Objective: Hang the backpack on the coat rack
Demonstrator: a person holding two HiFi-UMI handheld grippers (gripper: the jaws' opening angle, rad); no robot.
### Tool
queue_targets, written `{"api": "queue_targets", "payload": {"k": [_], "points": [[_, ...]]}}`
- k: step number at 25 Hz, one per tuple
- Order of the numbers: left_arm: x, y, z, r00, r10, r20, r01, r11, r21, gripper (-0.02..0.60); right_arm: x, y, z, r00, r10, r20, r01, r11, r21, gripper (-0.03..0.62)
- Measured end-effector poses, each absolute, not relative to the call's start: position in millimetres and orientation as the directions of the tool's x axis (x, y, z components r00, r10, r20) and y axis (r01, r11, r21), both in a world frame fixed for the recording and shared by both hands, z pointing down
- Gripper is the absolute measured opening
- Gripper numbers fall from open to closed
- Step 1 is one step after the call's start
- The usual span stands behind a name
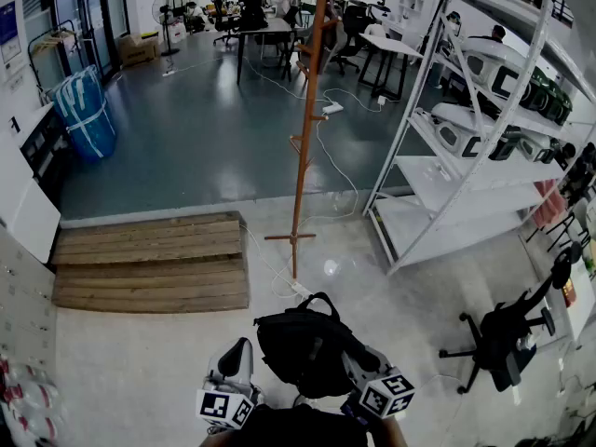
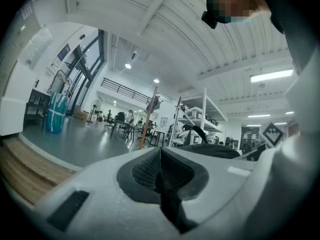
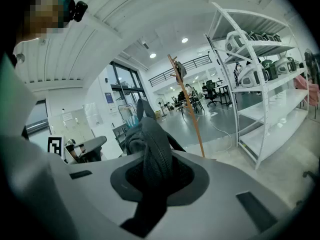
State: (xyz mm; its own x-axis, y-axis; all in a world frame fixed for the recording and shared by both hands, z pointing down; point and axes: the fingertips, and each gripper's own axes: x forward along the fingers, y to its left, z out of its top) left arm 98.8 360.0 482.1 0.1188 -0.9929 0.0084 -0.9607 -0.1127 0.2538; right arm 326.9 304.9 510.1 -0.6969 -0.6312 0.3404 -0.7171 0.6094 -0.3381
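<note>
Near coat rack (image 1: 302, 156) base: right gripper (image 1: 352, 357) clamps backpack (image 1: 303, 343) fabric; left gripper (image 1: 241, 346) jaws together, empty, beside backpack.

White shelving (image 1: 438, 182), office chair (image 1: 507, 335), wooden pallet (image 1: 154, 261)

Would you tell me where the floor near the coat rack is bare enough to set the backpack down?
Bare floor lies between the coat rack and the shelf unit, and in front of the wooden platform, left of the backpack. It is crowded around the rack's foot, where cables and a power strip lie, and by the office chair.
</note>
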Motion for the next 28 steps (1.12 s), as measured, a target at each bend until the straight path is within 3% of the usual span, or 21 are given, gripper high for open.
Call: {"api": "queue_targets", "payload": {"k": [16,28], "points": [[84.7,376.3,485.5,0.149,-0.989,0.004,-0.954,-0.143,0.264,0.020,309.2,324.3,503.4,-0.690,-0.647,0.324,-0.723,0.606,-0.332,0.058],[25.2,394.5,478.5,0.180,-0.983,-0.016,-0.947,-0.178,0.269,0.020,272.6,329.6,477.3,-0.656,-0.703,0.277,-0.745,0.544,-0.385,0.058]]}}
